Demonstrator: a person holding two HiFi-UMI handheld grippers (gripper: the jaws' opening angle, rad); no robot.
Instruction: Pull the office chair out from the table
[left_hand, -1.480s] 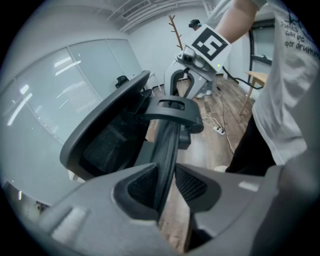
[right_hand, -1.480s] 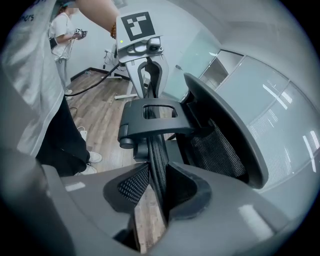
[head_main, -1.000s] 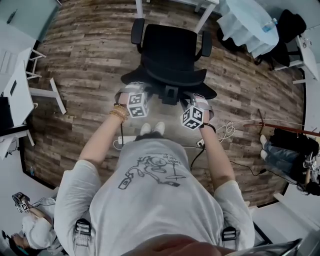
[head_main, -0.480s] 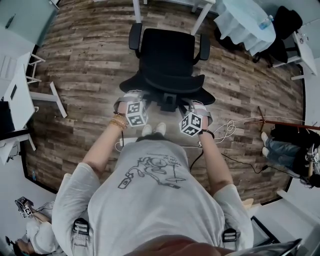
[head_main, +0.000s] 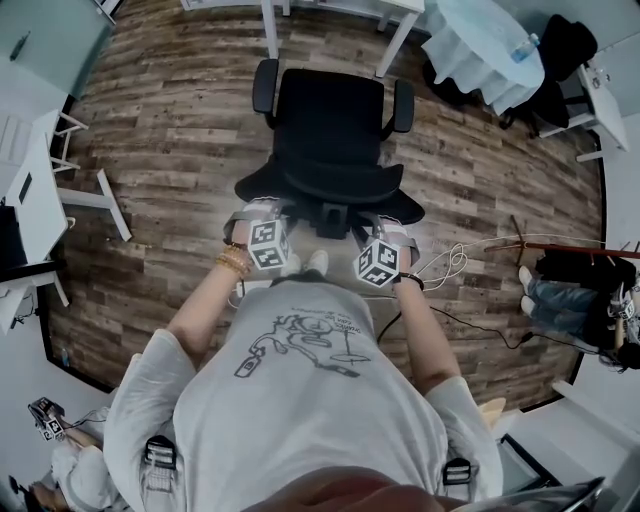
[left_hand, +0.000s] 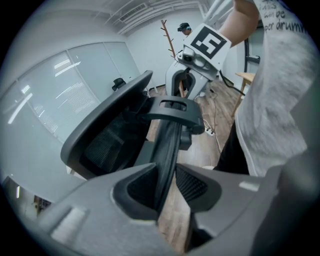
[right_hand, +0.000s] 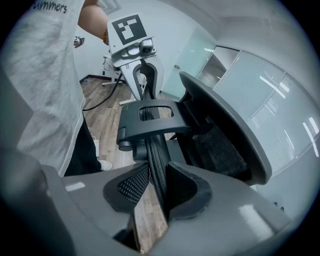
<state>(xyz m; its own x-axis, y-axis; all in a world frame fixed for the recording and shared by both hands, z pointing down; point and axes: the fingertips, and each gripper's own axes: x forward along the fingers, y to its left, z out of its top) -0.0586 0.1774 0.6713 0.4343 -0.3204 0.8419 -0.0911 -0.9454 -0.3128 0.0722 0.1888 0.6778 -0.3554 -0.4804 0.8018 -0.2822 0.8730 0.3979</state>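
The black office chair stands in the head view's upper middle, with its backrest toward me. My left gripper holds the backrest's rim on the left and my right gripper holds it on the right. In the left gripper view the backrest's dark rim runs between the jaws of the left gripper. In the right gripper view the rim is clamped the same way in the right gripper. Each gripper shows in the other's view: right gripper, left gripper.
The white table's legs stand just beyond the chair. A cloth-covered round table is at the upper right and a white desk at the left. Cables lie on the wood floor by my right side. A person's legs show at the right.
The chair has rolled away from the white table toward me, with both grippers still on its backrest. More of the table's legs and the floor shows beyond the chair.
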